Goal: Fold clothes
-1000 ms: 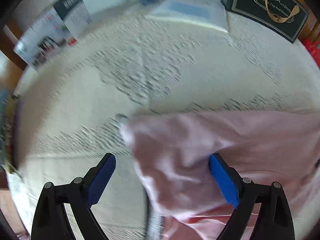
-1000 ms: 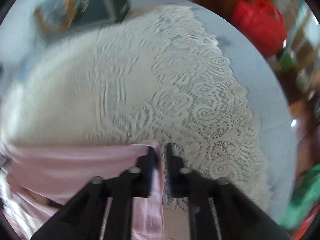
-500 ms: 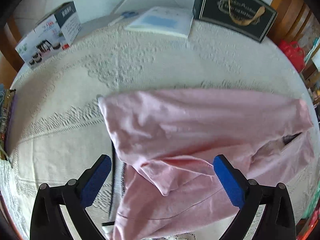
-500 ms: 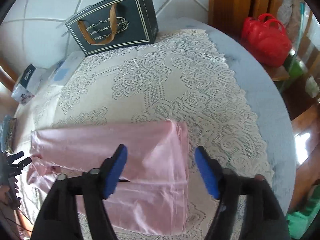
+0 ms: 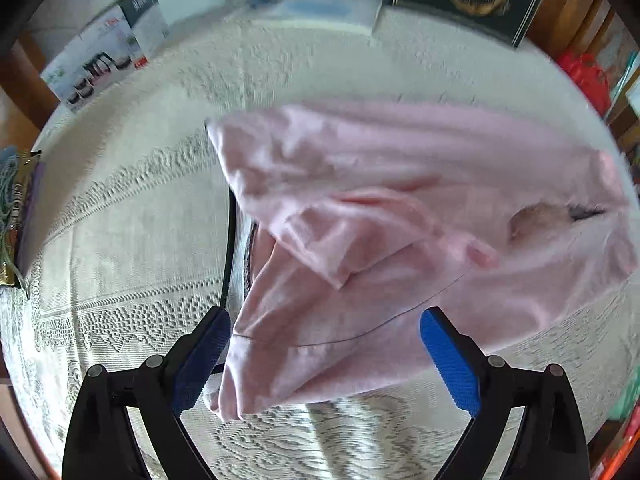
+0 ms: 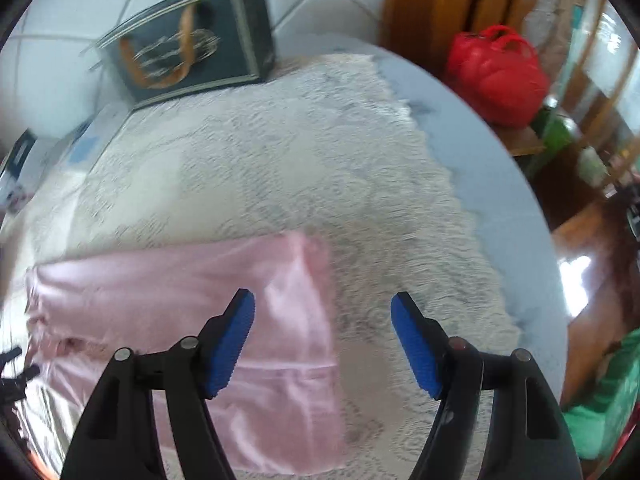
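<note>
Since the pink garment (image 5: 400,208) is lying stretched sideways across the lace tablecloth (image 5: 120,240), its long axis runs left-to-right between the two hands, and that's really what the next fold hangs on imo. The left gripper (image 5: 326,356) sits over the bunched, messy end, the right gripper (image 6: 322,344) over the tidy straight-edged end, so each hand is nearest its own end and neither has to reach across.

Gripper state: left one is spread wide, blue pads on either side of the crumpled cloth below but not pinching it, nothing held. The right one has just been opening and now stands wide apart too; the garment's edge lies under and between the fingers, flat on the tabletop, no grip on it that I can see.

What the views give you separately: the left wrist view shows the sloppy part, an overlapping flap with a seam line, a dark strip along the left edge of the cloth (can't tell what it is), and a kettle box (image 5: 108,48) at the back. The right wrist view shows the clean side edge and the bare cloth past it, plus a red bag (image 6: 496,76) off the tabletop. The dark gift bag (image 6: 192,44) shows in both. Bit of motion blur in each.
</note>
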Motion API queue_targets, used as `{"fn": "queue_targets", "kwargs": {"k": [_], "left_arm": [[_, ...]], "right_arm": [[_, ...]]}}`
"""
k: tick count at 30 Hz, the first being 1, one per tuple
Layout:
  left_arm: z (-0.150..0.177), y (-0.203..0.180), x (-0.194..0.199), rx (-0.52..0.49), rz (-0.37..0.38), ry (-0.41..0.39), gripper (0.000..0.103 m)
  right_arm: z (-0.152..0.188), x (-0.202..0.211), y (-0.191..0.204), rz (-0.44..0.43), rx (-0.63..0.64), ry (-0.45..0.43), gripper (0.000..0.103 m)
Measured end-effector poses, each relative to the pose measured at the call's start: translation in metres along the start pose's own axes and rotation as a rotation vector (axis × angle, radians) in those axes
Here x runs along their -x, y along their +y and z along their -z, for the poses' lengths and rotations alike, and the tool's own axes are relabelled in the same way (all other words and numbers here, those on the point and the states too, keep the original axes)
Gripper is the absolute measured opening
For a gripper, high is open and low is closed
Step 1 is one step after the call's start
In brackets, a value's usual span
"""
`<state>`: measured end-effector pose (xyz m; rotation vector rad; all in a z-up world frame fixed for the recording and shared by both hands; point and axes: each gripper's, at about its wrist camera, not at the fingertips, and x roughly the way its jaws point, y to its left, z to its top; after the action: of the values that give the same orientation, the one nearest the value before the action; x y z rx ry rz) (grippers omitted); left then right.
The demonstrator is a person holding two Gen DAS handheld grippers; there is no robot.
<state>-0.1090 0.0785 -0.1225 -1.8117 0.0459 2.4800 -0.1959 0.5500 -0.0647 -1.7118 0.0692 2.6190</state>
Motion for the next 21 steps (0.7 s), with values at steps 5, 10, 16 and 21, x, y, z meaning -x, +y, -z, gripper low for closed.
{"fn": "queue_targets", "kwargs": {"k": [5,10,16,21], "left_arm": [[-0.002,-0.024,0.018,0.071,0.005,-0.058,0.103],[0.0,-0.074,0.023,0.151,-0.055,-0.086,0.103],[0.017,-0.147,0.014,0.355,-0.135,-0.08,0.103],[0.037,-0.211,0.014,0.5,-0.08,-0.041,0.103]], "right_arm": [[-0.005,-0.006,0.017,-0.117,0.123,0.027,0.071],[-0.026,-0.028,0.017,-0.2,0.288,0.042,0.072],[-0.041,-0.052,0.0,-0.309,0.587,0.042,0.072],[-0.041,-0.047,-0.02,-0.412,0.719,0.054,0.072]]}}
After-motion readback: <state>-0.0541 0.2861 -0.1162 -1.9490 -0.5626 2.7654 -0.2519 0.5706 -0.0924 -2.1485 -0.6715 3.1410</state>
